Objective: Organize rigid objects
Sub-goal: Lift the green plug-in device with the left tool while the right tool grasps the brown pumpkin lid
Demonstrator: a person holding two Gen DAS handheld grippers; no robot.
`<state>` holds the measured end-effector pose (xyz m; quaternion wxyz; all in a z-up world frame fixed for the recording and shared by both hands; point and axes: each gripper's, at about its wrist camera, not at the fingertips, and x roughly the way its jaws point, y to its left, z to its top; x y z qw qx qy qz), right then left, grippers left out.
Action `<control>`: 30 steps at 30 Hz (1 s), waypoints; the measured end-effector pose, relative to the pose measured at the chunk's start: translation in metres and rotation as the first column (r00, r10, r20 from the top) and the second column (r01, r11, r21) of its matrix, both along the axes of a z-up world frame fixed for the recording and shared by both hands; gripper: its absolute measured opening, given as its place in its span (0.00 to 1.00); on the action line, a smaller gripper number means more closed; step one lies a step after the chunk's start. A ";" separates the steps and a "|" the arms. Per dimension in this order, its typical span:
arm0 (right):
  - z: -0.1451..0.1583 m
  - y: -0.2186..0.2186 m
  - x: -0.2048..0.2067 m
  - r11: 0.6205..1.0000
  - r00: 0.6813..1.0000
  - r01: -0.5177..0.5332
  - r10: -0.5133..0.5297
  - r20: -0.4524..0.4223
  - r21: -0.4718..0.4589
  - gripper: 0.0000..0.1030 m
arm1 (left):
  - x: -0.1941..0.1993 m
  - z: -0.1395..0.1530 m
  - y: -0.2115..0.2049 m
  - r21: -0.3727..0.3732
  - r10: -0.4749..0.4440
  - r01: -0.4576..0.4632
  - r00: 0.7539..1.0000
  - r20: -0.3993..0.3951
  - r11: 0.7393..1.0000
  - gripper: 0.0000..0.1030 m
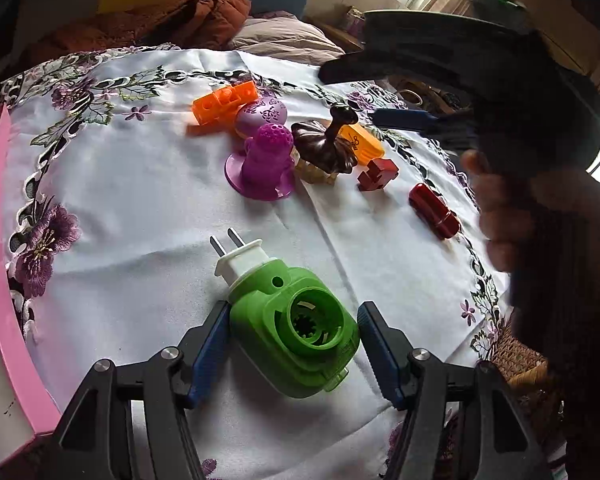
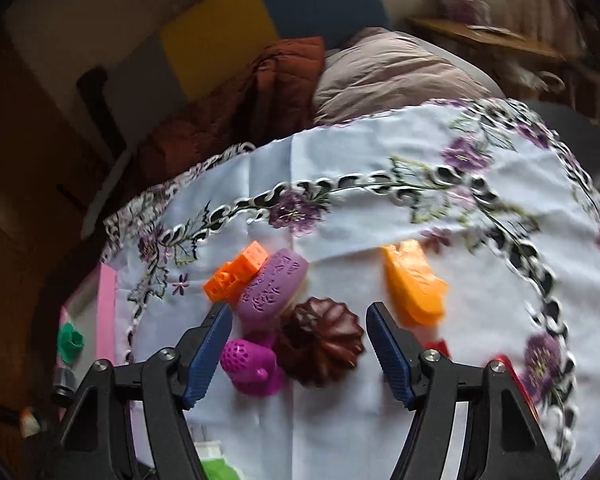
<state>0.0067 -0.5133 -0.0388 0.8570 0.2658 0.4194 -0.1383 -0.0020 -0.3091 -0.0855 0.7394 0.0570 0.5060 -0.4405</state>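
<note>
Straddling one green plug-in device (image 1: 296, 328), the left gripper (image 1: 294, 354) gapes; the right gripper (image 2: 300, 356) flanks one brown mould (image 2: 320, 344), untouched.

- We see a white tablecloth (image 1: 148, 184) embroidered with purple flowers and a black-and-white chain border.
- We note a bright green plug-in device (image 1: 300, 328) with a white plug.
- Our grippers carry blue pads (image 1: 208, 356).
- We count an orange block (image 1: 224, 102), a magenta perforated toy (image 1: 266, 160), a dark brown fluted piece (image 2: 322, 344) and a glossy red capsule (image 1: 434, 210).
</note>
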 end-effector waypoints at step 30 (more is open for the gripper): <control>-0.021 -0.021 0.004 0.996 0.999 0.026 -0.024 -0.023 0.082 0.52 | -0.008 0.003 0.006 -0.011 0.042 -0.042 0.998 0.040 0.999 0.63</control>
